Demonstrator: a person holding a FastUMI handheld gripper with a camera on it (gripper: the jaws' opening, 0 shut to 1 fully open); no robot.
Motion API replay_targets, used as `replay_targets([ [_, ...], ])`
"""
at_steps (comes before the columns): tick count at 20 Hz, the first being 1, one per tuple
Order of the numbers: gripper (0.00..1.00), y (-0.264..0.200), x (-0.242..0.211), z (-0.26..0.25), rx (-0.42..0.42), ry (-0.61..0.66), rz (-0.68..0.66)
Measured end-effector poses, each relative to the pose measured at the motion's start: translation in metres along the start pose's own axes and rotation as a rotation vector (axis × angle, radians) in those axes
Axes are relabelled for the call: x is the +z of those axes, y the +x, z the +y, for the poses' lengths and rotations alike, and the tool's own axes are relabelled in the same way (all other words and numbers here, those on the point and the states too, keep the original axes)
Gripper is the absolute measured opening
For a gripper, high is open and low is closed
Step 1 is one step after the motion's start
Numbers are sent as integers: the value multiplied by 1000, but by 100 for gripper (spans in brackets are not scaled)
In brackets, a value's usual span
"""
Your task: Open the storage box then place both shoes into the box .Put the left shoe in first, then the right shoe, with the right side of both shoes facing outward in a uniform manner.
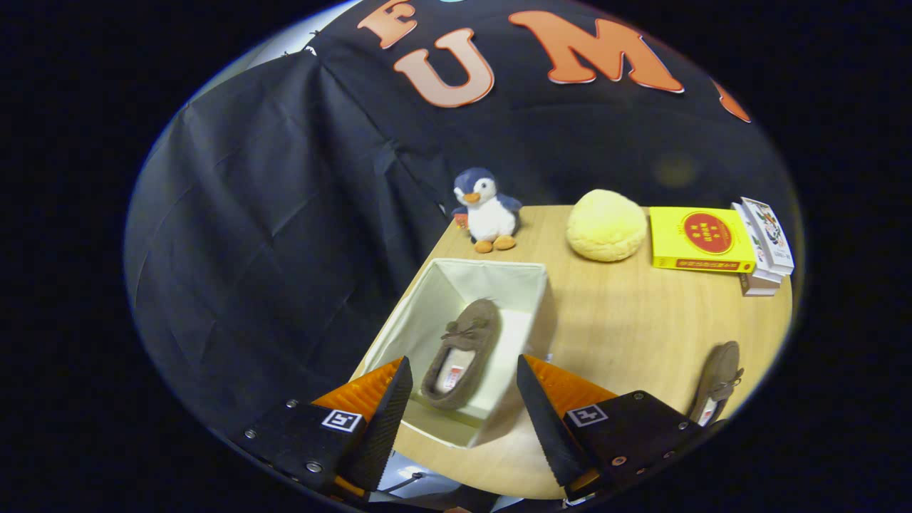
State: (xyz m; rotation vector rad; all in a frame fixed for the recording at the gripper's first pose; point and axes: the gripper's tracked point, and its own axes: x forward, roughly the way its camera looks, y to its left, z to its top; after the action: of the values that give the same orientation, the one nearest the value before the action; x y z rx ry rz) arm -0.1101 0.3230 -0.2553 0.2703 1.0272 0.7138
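We see our gripper (464, 406) spread wide and holding nothing, its two fingers hanging above the near end of the open storage box (420, 320). One brown slipper (459, 353) lies inside the box on its pale lining, showing in the gap between the fingers and reaching a little beyond them, its toe pointing toward the far wall of the box. The box sits at the left edge of the wooden bench (627, 320), close to its near corner. The second slipper (716, 381) lies on the bench well apart from the box, near the right edge, just beyond our right finger. Along the far edge of the bench we find a plush penguin (486, 210) at the left corner, a round yellow cushion (606, 225) beside it, then a yellow book (700, 240) touching a small stack of books (766, 246) toward the right corner. Black cloth hangs behind the bench and to its left.
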Motion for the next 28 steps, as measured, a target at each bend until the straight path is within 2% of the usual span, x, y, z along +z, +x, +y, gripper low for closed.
replay_targets([
  [4,96,-45,-18,-99,-150,-28,-59],
  [10,98,-79,-89,-234,-357,45,-13],
  [14,97,-91,-128,-299,-447,45,26],
  [21,91,-75,-167,-352,-466,53,81],
  [28,64,-32,-169,-379,-460,40,104],
])
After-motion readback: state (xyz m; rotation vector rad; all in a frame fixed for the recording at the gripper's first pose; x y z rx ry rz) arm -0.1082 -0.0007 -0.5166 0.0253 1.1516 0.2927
